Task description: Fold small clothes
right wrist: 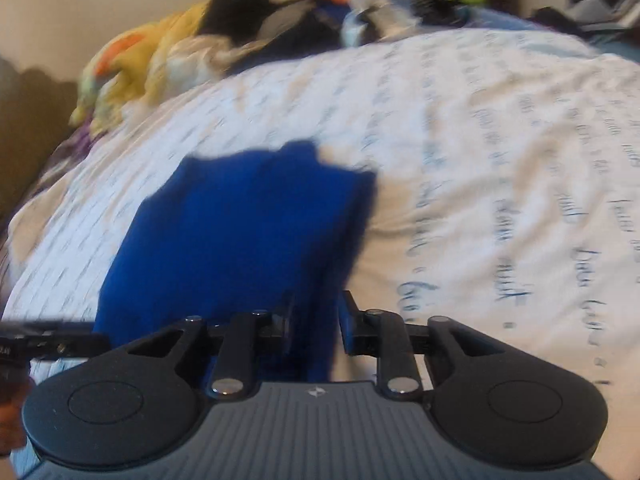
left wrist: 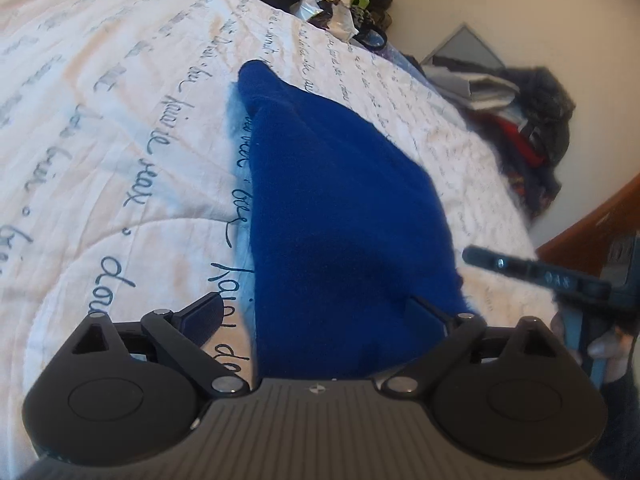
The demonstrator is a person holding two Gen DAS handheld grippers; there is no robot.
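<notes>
Blue garment (right wrist: 240,232) — motion-blurred, edges indistinct

The white quilted bedspread (left wrist: 120,168) is printed all over with rows of dark blue cursive handwriting, too slanted and blurred to read as words, and small pale marks on the black bar of the other claw (left wrist: 556,280) are likewise illegible

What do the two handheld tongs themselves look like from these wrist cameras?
Both are matte black. The left tongs and right tongs each have two round side discs, flat linkage bars with silver rivets, and a ribbed grey body bearing a small white emblem. The finger pads look dark blue. In the left wrist view, the right tongs show white lettering, too blurred to read, and a dark sleeve.
</notes>
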